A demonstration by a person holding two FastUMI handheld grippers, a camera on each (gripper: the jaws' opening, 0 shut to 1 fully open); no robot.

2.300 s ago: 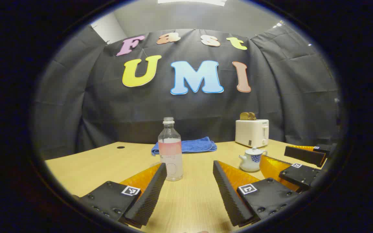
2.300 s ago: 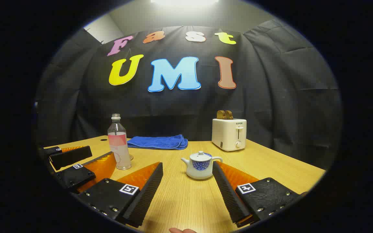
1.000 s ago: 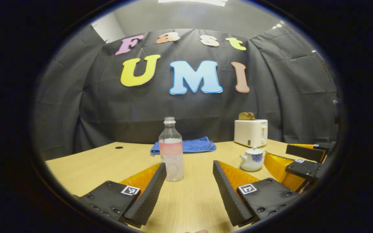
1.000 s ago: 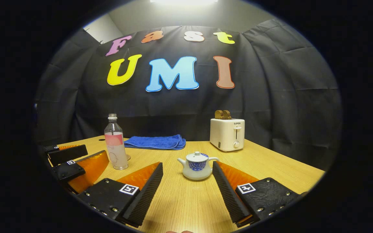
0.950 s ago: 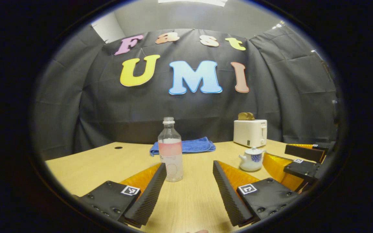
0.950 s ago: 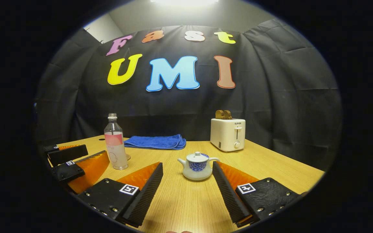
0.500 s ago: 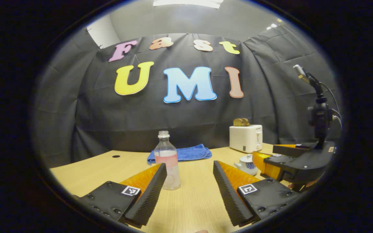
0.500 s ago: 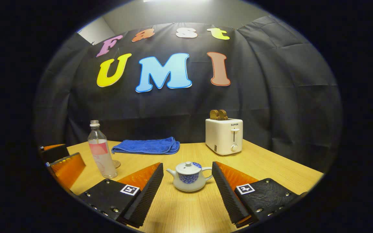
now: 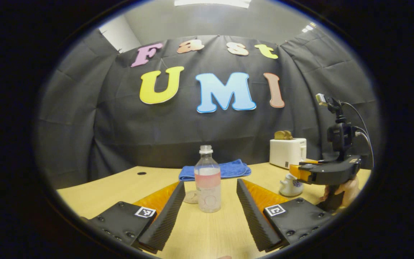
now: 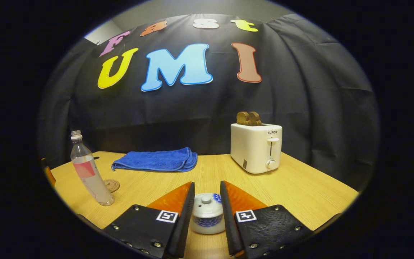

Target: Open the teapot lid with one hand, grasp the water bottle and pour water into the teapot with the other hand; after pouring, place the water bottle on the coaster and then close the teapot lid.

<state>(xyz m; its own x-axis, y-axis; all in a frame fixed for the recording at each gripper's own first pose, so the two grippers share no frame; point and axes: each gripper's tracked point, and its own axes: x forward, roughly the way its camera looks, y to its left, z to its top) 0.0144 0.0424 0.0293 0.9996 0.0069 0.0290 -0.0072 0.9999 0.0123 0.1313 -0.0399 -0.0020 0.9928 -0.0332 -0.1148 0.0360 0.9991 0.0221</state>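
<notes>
While my left hand-held gripper [image 9: 210, 212] hangs wide open over the bench [image 9: 95, 190], one water bottle [image 9: 207, 180] stands upright at its 12 o'clock, long axis vertical, just ahead of the fingertips and between their lines. One round coaster [image 10: 112, 185] lies touching or just beside the bottle's foot; I cannot tell which. One folded blue towel [image 10: 156, 160] rests at the back. My right hand-held gripper [image 10: 207, 212] is narrowed around the one teapot [image 10: 207, 216], its lid [image 10: 206, 200] on, at 12 o'clock; whether the fingers press it I cannot tell. One toaster [image 10: 256, 146] stands at 1 o'clock. By my reckoning the right is nearer the lid, the left nearer the bottle.
</notes>
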